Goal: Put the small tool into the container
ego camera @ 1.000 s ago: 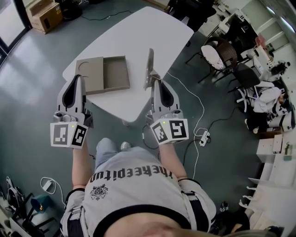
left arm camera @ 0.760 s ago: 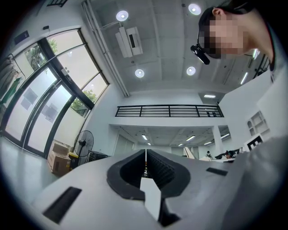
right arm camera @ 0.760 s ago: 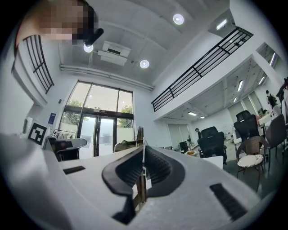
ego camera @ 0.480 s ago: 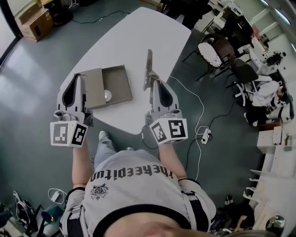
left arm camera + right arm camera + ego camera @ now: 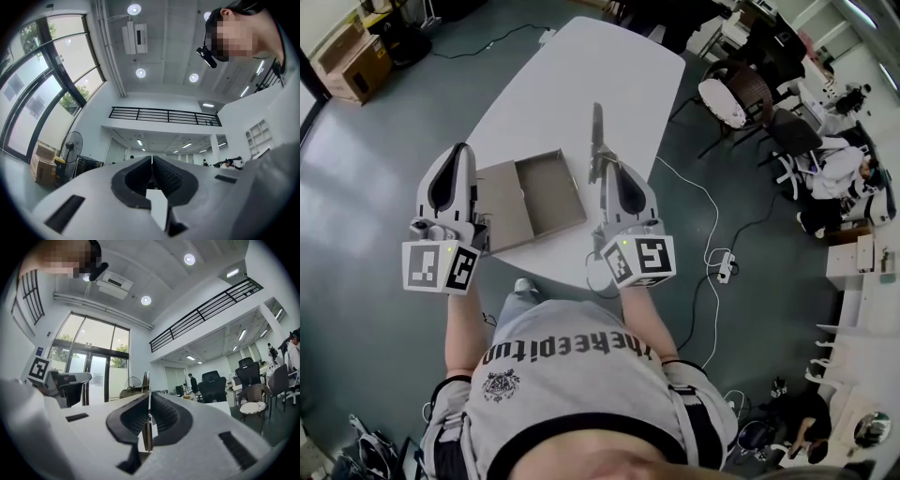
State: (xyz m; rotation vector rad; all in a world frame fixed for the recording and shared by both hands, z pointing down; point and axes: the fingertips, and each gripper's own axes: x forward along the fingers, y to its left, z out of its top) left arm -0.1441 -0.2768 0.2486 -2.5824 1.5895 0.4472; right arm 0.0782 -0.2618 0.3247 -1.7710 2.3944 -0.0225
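My right gripper [image 5: 604, 171] is shut on the small tool [image 5: 596, 139], a thin flat grey blade that sticks out past the fingertips over the white table [image 5: 581, 84]. In the right gripper view the blade [image 5: 146, 380] stands edge-on between the closed jaws of the right gripper [image 5: 149, 395]. The container [image 5: 546, 193] is an open brown cardboard box on the table's near part, its flap [image 5: 504, 204] lying to the left. My left gripper [image 5: 459, 150] hovers left of the box with its jaws shut and empty; the left gripper view shows the left gripper [image 5: 152, 160] against the ceiling.
Office chairs [image 5: 741, 98] stand right of the table. A white cable [image 5: 698, 220] and power strip [image 5: 724, 268] lie on the grey floor. Cardboard boxes [image 5: 352, 58] sit at the far left. The person's torso [image 5: 572, 384] fills the bottom of the head view.
The head view has shifted: table and box sit lower and further right, closer to the grippers. Both grippers keep their pose, and the right one still holds the blade.
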